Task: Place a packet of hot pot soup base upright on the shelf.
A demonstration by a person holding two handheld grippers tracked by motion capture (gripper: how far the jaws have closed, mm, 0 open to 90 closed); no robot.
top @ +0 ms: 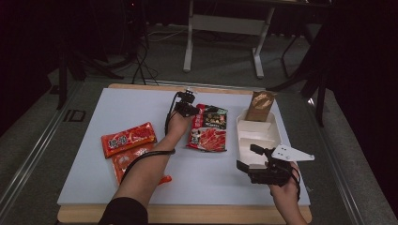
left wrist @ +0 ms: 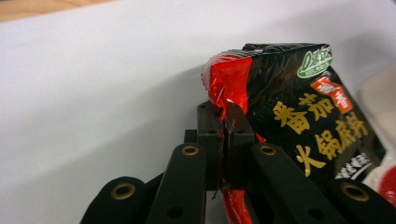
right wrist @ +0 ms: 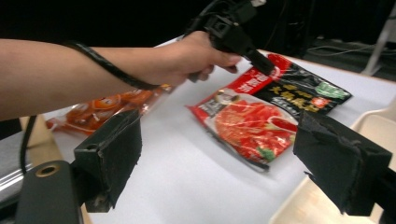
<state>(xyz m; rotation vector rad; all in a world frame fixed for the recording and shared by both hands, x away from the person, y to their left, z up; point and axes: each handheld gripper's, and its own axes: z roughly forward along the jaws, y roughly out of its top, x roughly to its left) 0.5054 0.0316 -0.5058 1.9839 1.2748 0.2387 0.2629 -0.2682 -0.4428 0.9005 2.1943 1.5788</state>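
Observation:
A red and black hot-pot sauce packet (top: 209,129) lies mid-table, left of a white tray (top: 277,136). My left gripper (top: 191,110) is shut on the packet's upper left corner; in the left gripper view the jaws pinch the red edge of the packet (left wrist: 289,126) at the left gripper's tips (left wrist: 225,114). My right gripper (top: 251,161) stands open at the near end of the tray, holding nothing. In the right gripper view its pads (right wrist: 114,154) frame the packet (right wrist: 261,119) and the other hand's gripper (right wrist: 261,63).
Two orange-red packets (top: 127,138) (top: 126,161) lie at the left, partly under the left forearm. A brown pouch (top: 260,105) stands at the tray's far end. The white mat (top: 94,178) covers a wooden table with a near edge (top: 187,213).

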